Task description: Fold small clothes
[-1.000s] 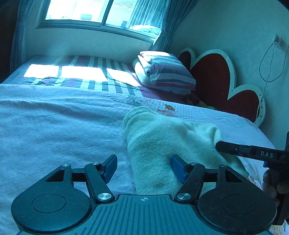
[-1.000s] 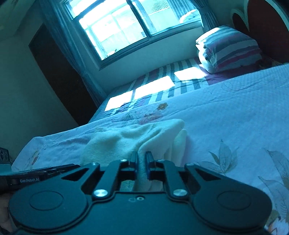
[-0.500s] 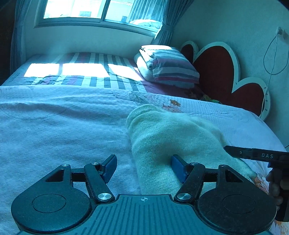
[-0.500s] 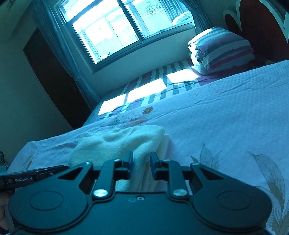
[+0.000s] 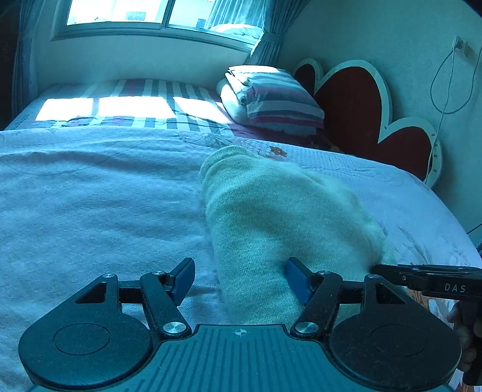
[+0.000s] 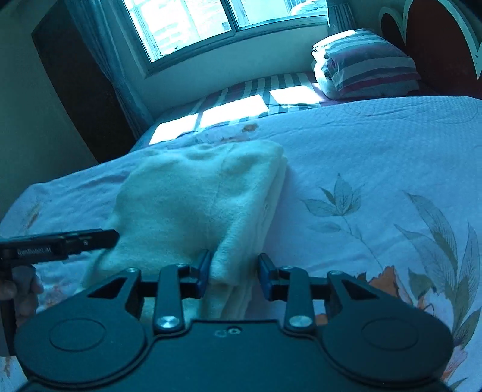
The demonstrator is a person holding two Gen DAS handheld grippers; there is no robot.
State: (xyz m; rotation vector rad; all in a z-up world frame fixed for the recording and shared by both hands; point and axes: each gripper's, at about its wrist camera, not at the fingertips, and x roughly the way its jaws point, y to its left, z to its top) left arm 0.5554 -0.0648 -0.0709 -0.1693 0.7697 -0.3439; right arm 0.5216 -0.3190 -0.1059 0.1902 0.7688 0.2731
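A pale yellow knitted garment [image 5: 280, 217] lies folded into a thick stack on the bed's light floral cover [image 5: 90, 211]; it also shows in the right wrist view [image 6: 195, 205]. My left gripper [image 5: 239, 279] is open, its jaws wide apart at the garment's near left edge, the right blue pad against the cloth. My right gripper [image 6: 233, 273] is open at the garment's near right corner, with the corner of the cloth lying loose between its jaws. Each gripper's tip shows in the other's view.
A folded striped quilt and pillow [image 5: 271, 96] sit at the head of the bed by a red heart-shaped headboard [image 5: 355, 102]. A window [image 6: 217, 24] is beyond the bed. A cable [image 5: 449, 81] hangs on the right wall.
My right gripper was shut on the garment's corner a second ago and has opened, letting the cloth settle flat. My left gripper stayed open and shifted only slightly.
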